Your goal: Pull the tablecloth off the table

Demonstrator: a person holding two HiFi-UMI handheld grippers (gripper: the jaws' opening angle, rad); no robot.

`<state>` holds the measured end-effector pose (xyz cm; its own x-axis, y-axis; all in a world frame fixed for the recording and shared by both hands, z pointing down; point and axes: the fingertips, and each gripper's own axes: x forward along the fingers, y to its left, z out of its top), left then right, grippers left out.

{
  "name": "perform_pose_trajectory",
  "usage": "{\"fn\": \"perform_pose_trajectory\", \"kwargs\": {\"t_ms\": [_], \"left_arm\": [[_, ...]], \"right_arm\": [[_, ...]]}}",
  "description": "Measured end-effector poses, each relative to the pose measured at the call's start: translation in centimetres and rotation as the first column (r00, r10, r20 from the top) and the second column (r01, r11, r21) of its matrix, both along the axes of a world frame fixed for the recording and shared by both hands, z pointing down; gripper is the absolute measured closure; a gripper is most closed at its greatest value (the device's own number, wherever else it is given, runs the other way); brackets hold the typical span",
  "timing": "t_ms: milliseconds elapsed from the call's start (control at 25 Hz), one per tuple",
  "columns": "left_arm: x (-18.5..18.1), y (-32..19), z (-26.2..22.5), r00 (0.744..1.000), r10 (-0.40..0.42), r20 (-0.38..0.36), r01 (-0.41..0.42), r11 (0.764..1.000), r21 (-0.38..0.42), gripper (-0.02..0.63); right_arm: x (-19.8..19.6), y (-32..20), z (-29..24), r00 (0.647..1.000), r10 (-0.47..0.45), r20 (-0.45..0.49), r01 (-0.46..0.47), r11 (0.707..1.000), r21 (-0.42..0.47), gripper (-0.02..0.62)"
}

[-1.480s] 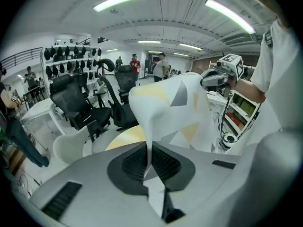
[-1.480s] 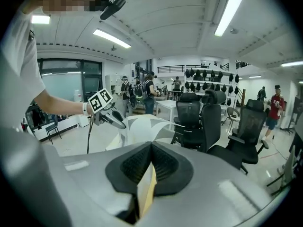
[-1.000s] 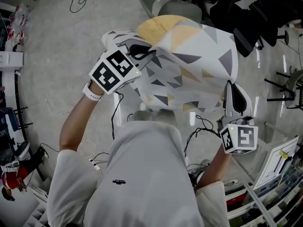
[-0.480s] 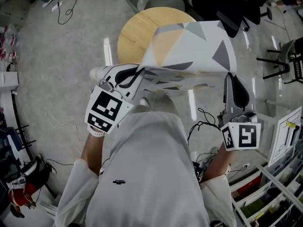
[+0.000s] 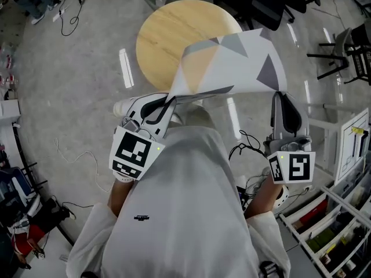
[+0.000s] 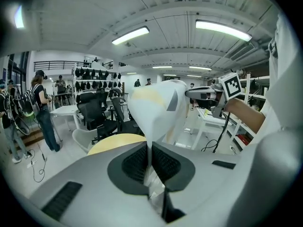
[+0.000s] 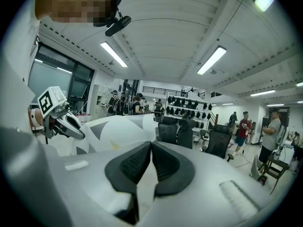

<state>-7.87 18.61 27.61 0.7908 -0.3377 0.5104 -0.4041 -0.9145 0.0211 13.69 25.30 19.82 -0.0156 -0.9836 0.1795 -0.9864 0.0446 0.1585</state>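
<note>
The tablecloth [image 5: 235,62], white with grey and yellow triangles, hangs stretched in the air between my two grippers. It overlaps the right part of the round wooden table [image 5: 168,33], whose top is mostly bare. My left gripper [image 5: 171,99] is shut on the cloth's near left edge, close to my chest. My right gripper [image 5: 279,95] is shut on its near right edge. In the left gripper view the cloth [image 6: 156,105] rises from the closed pads [image 6: 137,162], with the table [image 6: 111,143] beyond. In the right gripper view the cloth [image 7: 118,129] runs left from the shut jaws.
Black office chairs [image 5: 272,4] stand behind the table. White shelving [image 5: 342,172] is at my right. Cables [image 5: 75,155] lie on the grey floor at my left. Several people [image 6: 42,108] stand far back in the room, by more chairs [image 7: 184,134].
Both grippers have drawn back toward my body with the cloth. The cloth has slid off most of the table, and the wooden top now shows.
</note>
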Motion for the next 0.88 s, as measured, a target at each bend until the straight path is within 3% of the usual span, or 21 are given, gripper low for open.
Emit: {"fn": "perform_pose_trajectory", "kwargs": {"t_ms": [440, 880], "left_arm": [[0.8, 0.3, 0.9, 0.999, 0.025, -0.025, -0.026, 0.999, -0.037, 0.592], [1.5, 1.4, 1.3, 1.0, -0.015, -0.005, 0.014, 0.999, -0.053, 0.592]], "right_arm": [[0.6, 0.4, 0.6, 0.999, 0.039, 0.017, -0.039, 0.999, -0.003, 0.575], [1.8, 0.0, 1.2, 0.999, -0.01, 0.042, 0.011, 1.0, -0.01, 0.578]]}}
